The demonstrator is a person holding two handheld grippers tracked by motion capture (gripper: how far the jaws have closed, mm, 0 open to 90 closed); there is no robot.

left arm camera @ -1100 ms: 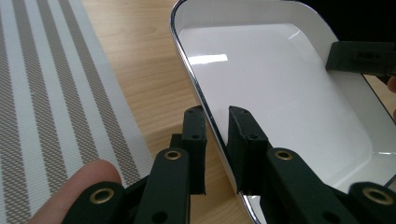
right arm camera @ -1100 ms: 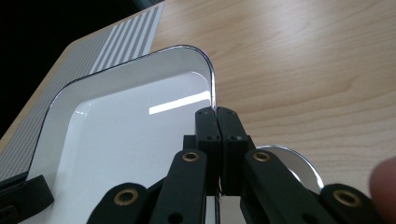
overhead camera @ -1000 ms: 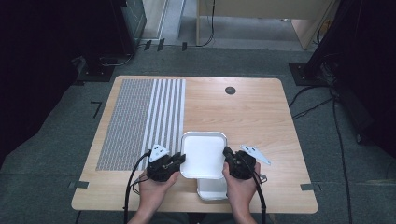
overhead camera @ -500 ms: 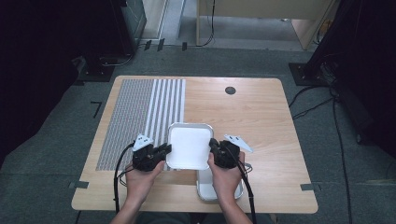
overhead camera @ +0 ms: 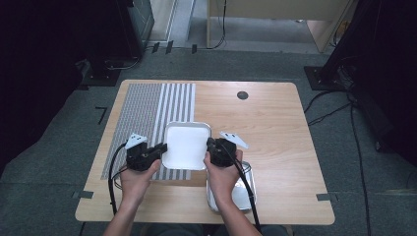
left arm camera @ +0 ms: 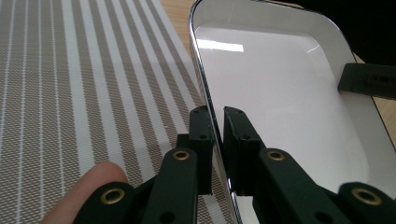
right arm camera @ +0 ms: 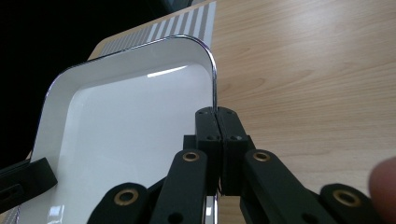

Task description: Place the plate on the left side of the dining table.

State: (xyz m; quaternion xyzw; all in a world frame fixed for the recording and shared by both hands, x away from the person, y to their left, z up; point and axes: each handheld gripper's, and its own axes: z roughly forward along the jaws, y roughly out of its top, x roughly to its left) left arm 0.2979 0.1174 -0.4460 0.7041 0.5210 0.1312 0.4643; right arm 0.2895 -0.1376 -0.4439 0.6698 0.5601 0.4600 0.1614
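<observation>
One wooden table (overhead camera: 275, 128). One striped placemat (overhead camera: 147, 113) lies on its left half, fine stripes at the left and broad white stripes at the right.

Two white trays with metal rims.

Tray 1, the upper tray (overhead camera: 187, 145): held between the two grippers over the placemat's right edge and the bare wood beside it, near the table's front. It is tilted in the gripper views. Contents: nothing visible; the glossy white floor shows only a light reflection.

Tray 2, the second tray (overhead camera: 244, 195): rests on the table at the front, right of centre, partly under the person's right hand (overhead camera: 221, 177) and forearm. The visible part of its floor is bare; the rest is hidden.

Two grippers, one per hand.

Left gripper (left arm camera: 215, 140): jaws nearly closed, pinching the upper tray's left rim, one jaw outside and one inside. A fingertip (left arm camera: 86, 193) shows at lower left of the left gripper view.

Right gripper (right arm camera: 217, 140): jaws pressed together on the upper tray's right rim, no gap visible between them.

One small dark round disc (overhead camera: 242, 95) sits at the table's far side, well apart from both trays.
</observation>
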